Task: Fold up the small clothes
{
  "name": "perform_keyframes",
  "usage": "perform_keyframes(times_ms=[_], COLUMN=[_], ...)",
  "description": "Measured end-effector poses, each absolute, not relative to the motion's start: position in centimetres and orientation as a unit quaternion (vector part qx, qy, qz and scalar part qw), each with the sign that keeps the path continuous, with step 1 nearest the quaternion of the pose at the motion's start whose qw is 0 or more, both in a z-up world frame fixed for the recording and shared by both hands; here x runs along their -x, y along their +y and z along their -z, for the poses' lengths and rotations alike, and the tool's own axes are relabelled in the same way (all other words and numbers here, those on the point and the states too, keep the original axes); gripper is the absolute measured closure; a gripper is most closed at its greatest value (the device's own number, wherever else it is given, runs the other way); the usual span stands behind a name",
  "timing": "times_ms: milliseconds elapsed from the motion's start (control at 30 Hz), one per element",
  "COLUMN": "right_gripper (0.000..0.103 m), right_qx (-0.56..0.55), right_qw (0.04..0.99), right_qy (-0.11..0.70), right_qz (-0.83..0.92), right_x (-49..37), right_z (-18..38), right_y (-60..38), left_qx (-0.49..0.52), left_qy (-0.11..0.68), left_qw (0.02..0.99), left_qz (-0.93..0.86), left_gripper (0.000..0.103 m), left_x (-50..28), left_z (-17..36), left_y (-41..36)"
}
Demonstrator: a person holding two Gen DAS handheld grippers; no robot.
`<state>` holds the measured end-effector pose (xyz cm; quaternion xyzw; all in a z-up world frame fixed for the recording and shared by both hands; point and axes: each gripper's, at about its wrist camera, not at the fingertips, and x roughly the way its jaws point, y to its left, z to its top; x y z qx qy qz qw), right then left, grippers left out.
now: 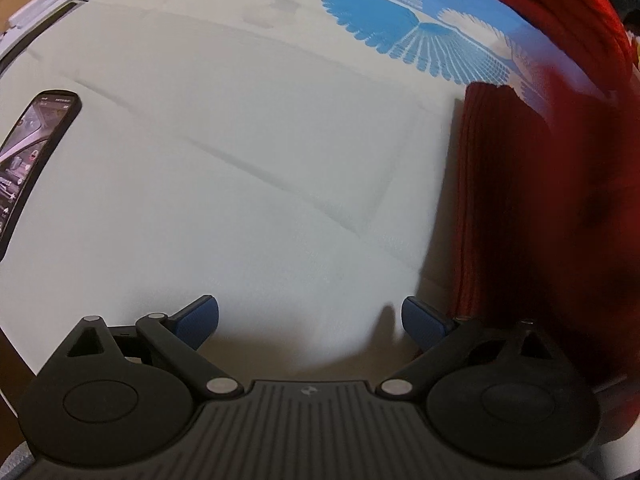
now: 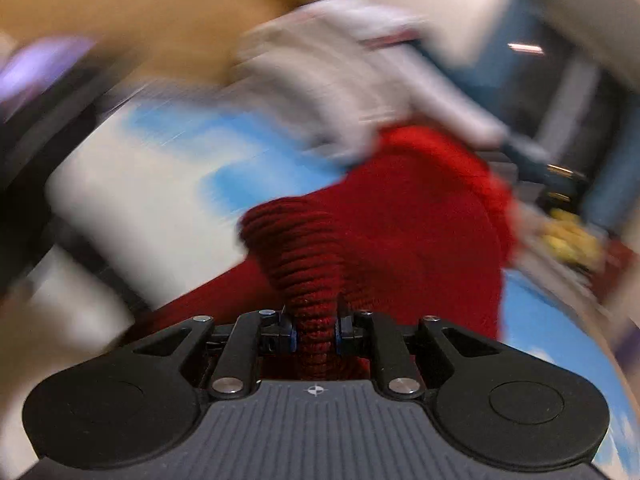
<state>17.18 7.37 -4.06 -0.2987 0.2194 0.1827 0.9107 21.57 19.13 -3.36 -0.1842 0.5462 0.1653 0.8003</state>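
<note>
Right fingers pinching the red knit, left fingers waiting spread

We are gripping a bunched ridge of the red knit garment [image 2: 380, 216] in our right gripper [image 2: 316, 330], its fingers closed tight on the fabric, the rest of it trailing ahead of them over the blue-patterned white sheet [image 2: 132, 200]. Our left gripper [image 1: 310, 318] is hovering with fingers wide apart and holding nothing; the garment is hanging just to the right of them, a phone [image 1: 30, 160] lying far off to their left. The right view is smearing, so we are likely swinging fast: a thin pinch may be slipping, or the knit dropping crumpled rather than flat.
</note>
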Motion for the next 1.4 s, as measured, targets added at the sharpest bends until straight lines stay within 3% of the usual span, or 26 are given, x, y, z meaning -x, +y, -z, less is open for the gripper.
perform_keyframes(times_ms=[100,300,333,433,467,600,800,933,1067,1167,1300,1400], right_gripper=[0.086,0.085,0.081,0.050,0.046,0.046,0.050,0.050,0.049,0.049,0.055,0.053], right_qx=[0.327,0.271,0.263,0.205,0.195,0.154,0.025,0.074,0.114,0.170,0.088,0.095], right_qw=[0.902,0.918,0.919,0.908,0.903,0.904,0.921,0.955,0.932,0.926,0.938,0.928], right_qy=[0.209,0.210,0.212,0.268,0.282,0.290,0.283,0.249,0.328,0.321,0.315,0.341], right_qz=[-0.188,-0.201,-0.206,-0.249,-0.260,-0.274,-0.267,-0.146,-0.103,-0.101,-0.115,-0.121], right_x=[-16.2,-16.5,-16.4,-17.1,-17.2,-17.8,-17.0,-17.1,-18.2,-17.4,-17.0,-17.3], right_z=[6.1,3.8,3.8,4.9,5.5,5.3,-0.4,-0.8,3.2,4.8,1.5,2.3], right_y=[8.7,7.9,7.8,7.5,7.4,6.4,2.0,-0.2,-0.7,0.8,-0.2,-0.1], left_qx=[0.196,0.214,0.213,0.218,0.219,0.221,0.181,0.155,0.143,0.144,0.145,0.143], left_qy=[0.545,0.516,0.512,0.502,0.500,0.487,0.468,0.460,0.458,0.459,0.453,0.446], left_qw=[0.795,0.808,0.810,0.814,0.815,0.826,0.848,0.859,0.863,0.863,0.868,0.874], left_qz=[-0.177,-0.188,-0.190,-0.195,-0.194,-0.177,-0.168,-0.165,-0.159,-0.153,-0.141,-0.133], left_gripper=[0.005,0.005,0.005,0.005,0.005,0.005,0.005,0.004,0.002,0.002,0.002,0.002], left_x=[-21.5,-20.5,-20.3,-20.1,-20.1,-20.3,-20.5,-20.6,-20.7,-20.8,-20.8,-20.8], left_z=[3.5,2.0,1.8,1.3,1.2,0.7,-0.4,-0.7,-0.5,-0.5,-0.8,-1.0], left_y=[20.1,21.3,21.5,21.6,21.6,21.2,19.2,18.0,17.4,17.0,16.5,16.1])
